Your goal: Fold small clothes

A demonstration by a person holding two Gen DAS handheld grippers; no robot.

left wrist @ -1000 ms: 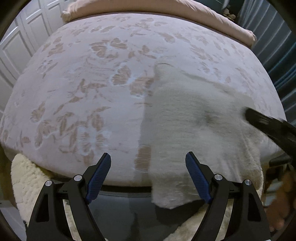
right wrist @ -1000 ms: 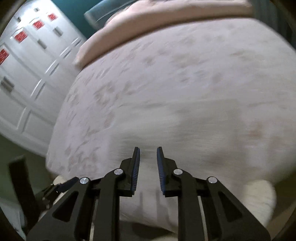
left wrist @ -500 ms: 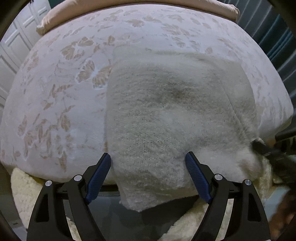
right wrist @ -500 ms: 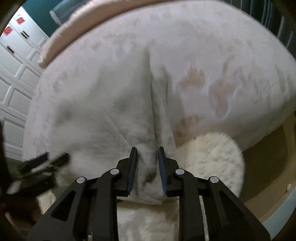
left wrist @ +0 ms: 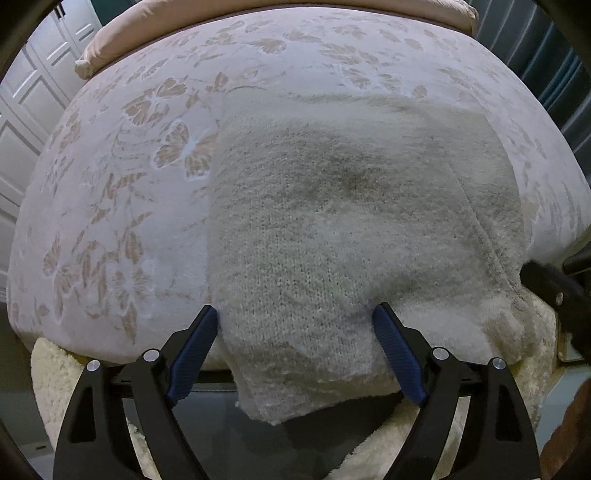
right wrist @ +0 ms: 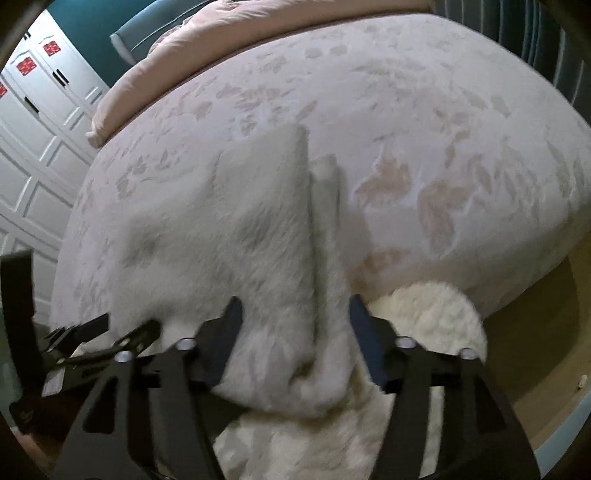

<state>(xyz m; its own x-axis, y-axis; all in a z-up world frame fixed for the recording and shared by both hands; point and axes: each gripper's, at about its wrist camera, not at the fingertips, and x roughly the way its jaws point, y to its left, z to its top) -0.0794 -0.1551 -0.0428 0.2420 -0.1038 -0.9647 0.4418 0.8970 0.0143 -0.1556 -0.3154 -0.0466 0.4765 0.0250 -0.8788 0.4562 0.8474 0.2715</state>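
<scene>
A cream fuzzy knit garment [left wrist: 332,229] lies on the bed, its near edge hanging over the bed's front edge. My left gripper [left wrist: 295,321] is open, its blue pads either side of the garment's lower left part. In the right wrist view the garment [right wrist: 229,251] shows a fold ridge down its right side. My right gripper [right wrist: 295,314] is open, with the garment's lower right corner between its fingers. The right gripper's black tip shows in the left wrist view [left wrist: 554,288].
The bed has a pale floral cover [left wrist: 122,192] and a pink duvet [left wrist: 258,11] rolled at the far end. A cream shaggy rug [right wrist: 424,314] lies on the floor below the bed. White panelled wardrobe doors [right wrist: 33,122] stand to the left.
My right gripper has opened; it was shut on the garment's corner half a second ago. The left gripper has stayed open and moved right, so the garment now lies between its fingers.
</scene>
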